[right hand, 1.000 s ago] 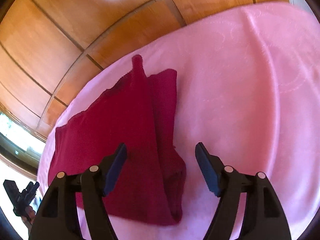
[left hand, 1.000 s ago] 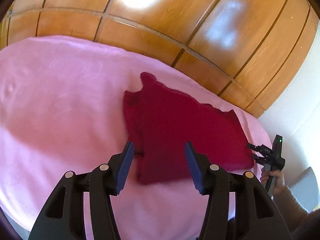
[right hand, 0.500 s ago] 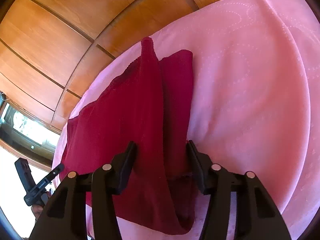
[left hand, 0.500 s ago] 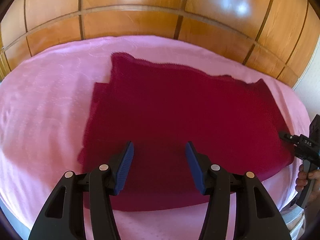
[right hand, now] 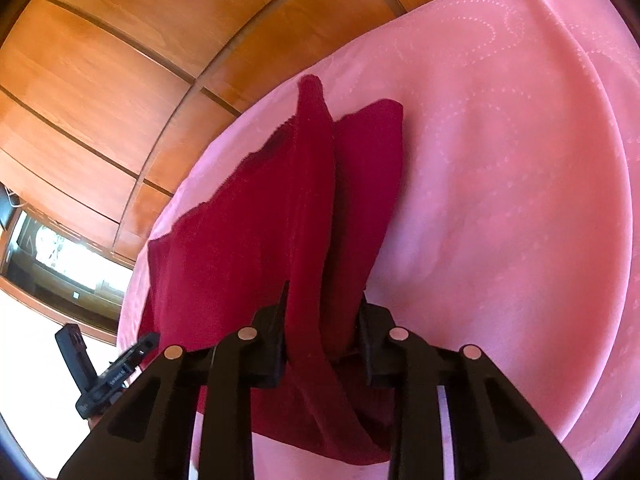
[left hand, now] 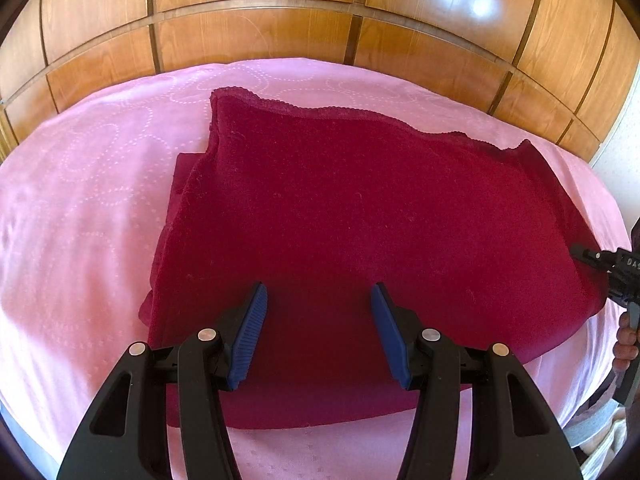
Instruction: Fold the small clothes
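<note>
The jaws of the right gripper (right hand: 322, 332) are closing around a bunched corner of the dark red garment (left hand: 360, 224), the knit already gathered between them and rising in a ridge from the fold. The jaws of the left gripper (left hand: 316, 332) stand parted and released, poised over the garment's near edge with nothing between the blue pads (left hand: 250, 334).

The garment lies roughly at the middle of the pink bedspread (left hand: 88, 208), partly folded, its scalloped hem along the side nearest the wooden headboard (left hand: 256, 32) and a lower layer peeking out at the garment's left side. From the left wrist view the right gripper sits at the garment's right-hand corner, a hand (left hand: 626, 342) wrapped round its handle.

The step in hand looks to be taking hold of two points along the garment's near side for the next fold. To do it well, the right jaws should finish clamping on every layer of the corner, not only the top one, before any lift. The left jaws would best drop onto the near edge and pinch the matching corner, so both ends rise together and the fold lands square against the hem rather than skewed. A one-sided lift risks dragging the layers apart.
</note>
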The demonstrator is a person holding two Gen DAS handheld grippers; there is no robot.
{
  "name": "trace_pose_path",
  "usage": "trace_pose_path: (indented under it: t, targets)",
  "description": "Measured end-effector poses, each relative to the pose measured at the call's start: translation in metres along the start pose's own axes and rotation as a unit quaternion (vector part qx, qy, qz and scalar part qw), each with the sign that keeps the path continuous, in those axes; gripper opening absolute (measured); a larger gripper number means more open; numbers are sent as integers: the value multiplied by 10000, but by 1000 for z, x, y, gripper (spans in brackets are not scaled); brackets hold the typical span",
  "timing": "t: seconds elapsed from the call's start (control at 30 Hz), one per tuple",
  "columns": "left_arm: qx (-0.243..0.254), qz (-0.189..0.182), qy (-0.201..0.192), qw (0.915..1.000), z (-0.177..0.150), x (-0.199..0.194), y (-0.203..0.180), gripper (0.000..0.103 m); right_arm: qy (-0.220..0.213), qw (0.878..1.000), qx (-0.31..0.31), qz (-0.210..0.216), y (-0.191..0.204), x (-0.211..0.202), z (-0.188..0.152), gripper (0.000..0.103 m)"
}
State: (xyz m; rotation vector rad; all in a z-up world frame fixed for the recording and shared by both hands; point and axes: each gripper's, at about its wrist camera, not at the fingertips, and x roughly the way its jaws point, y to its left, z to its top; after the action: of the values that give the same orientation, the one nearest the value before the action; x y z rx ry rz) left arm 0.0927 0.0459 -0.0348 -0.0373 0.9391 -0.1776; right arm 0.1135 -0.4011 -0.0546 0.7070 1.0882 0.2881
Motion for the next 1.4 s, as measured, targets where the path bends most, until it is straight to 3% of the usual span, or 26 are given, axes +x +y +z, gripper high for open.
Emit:
trace_pose_path:
  t: [0.33,0.5,0.6,0.87,1.03,1.13,1.2,1.27,1.4]
  targets:
    - [-179,-274,13,9995,0,-4,8,53,-65,9981,-404,465,90,-6,14,24]
    - [-833,-1234,-122,9888,7,-25,42,53,-71,9915,-776,1039,166,9,18,23]
    - [-1269,-1658,-345,9773,8,-45,74,53,145,9871,-1053,1200,207,37,12,23]
    - [-1806,-1756,-603,9659,-3,-74,138,53,1158,9725,-1808,901,280,154,-44,23]
    - [-2083,-2011,-479,9560,-5,-69,155,53,1396,9576,-2458,556,292,186,-71,28]
    - [-2175,-2251,-420,9488,1,-64,156,58,1360,9479,-2715,961,294,175,-79,40]
    - [-2166,-2427,-367,9449,10,-62,152,60,1362,9443,-2663,1373,290,160,-82,65]
    - [-2143,-2546,-320,9425,18,-60,147,66,1228,9432,-2719,1460,286,145,-86,66]
    - [-2007,-2697,-85,9417,38,-48,133,66,983,9475,-2768,1267,262,111,-95,67]
